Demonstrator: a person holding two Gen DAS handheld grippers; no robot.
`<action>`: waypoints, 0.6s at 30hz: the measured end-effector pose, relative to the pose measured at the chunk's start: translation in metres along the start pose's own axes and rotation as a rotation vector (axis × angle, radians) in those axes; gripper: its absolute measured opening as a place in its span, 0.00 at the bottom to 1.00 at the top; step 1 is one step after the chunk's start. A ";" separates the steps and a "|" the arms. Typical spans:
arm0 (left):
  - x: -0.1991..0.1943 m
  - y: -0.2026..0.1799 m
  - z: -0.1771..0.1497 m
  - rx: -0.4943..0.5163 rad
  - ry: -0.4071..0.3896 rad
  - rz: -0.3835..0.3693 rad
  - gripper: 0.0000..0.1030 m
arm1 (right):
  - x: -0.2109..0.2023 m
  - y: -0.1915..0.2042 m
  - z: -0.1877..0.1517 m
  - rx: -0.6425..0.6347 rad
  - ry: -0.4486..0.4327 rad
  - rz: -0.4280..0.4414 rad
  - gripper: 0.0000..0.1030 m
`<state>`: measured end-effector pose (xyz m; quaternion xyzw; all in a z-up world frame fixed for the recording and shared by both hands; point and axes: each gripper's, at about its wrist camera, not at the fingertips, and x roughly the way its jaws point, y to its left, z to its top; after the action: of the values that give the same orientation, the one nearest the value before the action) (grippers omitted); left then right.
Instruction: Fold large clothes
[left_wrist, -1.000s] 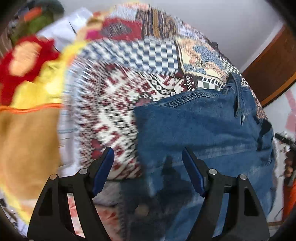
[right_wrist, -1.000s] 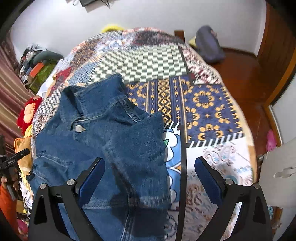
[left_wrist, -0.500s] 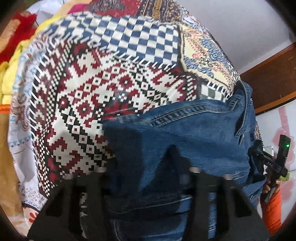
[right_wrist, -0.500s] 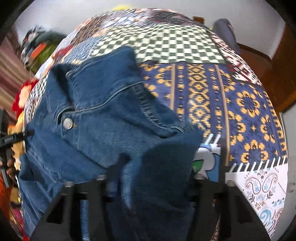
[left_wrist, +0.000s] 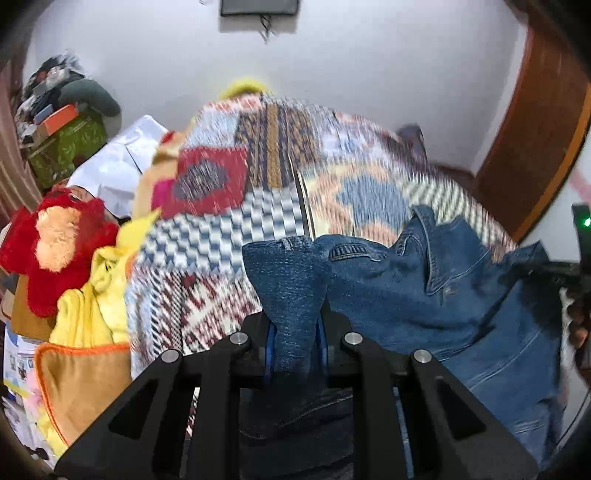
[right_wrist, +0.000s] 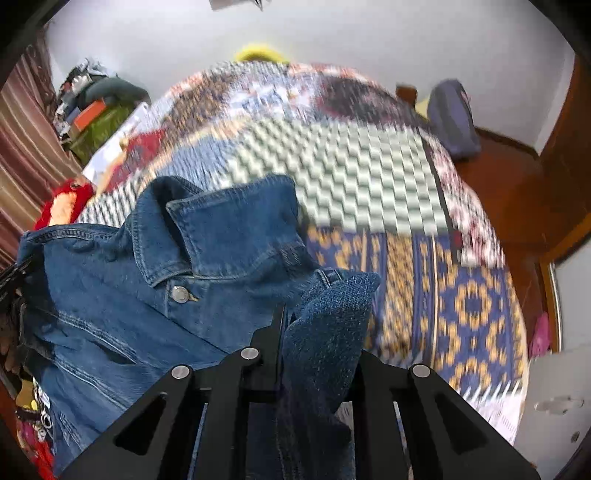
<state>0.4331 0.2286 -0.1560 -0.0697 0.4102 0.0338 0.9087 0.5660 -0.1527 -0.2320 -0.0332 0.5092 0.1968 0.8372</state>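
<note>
A blue denim jacket (left_wrist: 461, 295) lies collar-up on the patchwork bedspread (left_wrist: 221, 240). In the left wrist view my left gripper (left_wrist: 295, 332) has a bunched fold of the jacket's edge between its jaws, lifted off the bed; the jaws are closing and the pads press on the cloth. In the right wrist view the jacket (right_wrist: 129, 295) shows its collar and a metal button (right_wrist: 180, 294). My right gripper (right_wrist: 314, 332) is shut on another raised fold of denim, which hides its right finger.
A red plush toy (left_wrist: 55, 240) and yellow cloth (left_wrist: 85, 314) lie at the bed's left side. Boxes and clothes (left_wrist: 62, 122) pile up in the far left corner. A purple bag (right_wrist: 452, 118) sits on the wooden floor (right_wrist: 517, 192) to the right.
Both grippers went from wide open above the jacket to closed on folds of denim. Both have risen with the cloth, and the views now tilt up toward the far wall.
</note>
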 end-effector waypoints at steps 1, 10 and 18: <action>-0.005 0.003 0.008 -0.002 -0.029 0.012 0.18 | -0.001 0.004 0.008 -0.009 -0.016 -0.007 0.10; 0.068 0.084 0.039 -0.146 0.045 0.145 0.18 | 0.046 0.028 0.086 -0.044 -0.081 -0.065 0.10; 0.159 0.099 0.013 -0.169 0.187 0.170 0.25 | 0.137 0.006 0.072 -0.096 0.011 -0.152 0.15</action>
<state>0.5362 0.3291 -0.2770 -0.1139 0.4932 0.1385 0.8512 0.6791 -0.0888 -0.3150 -0.1128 0.4997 0.1566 0.8444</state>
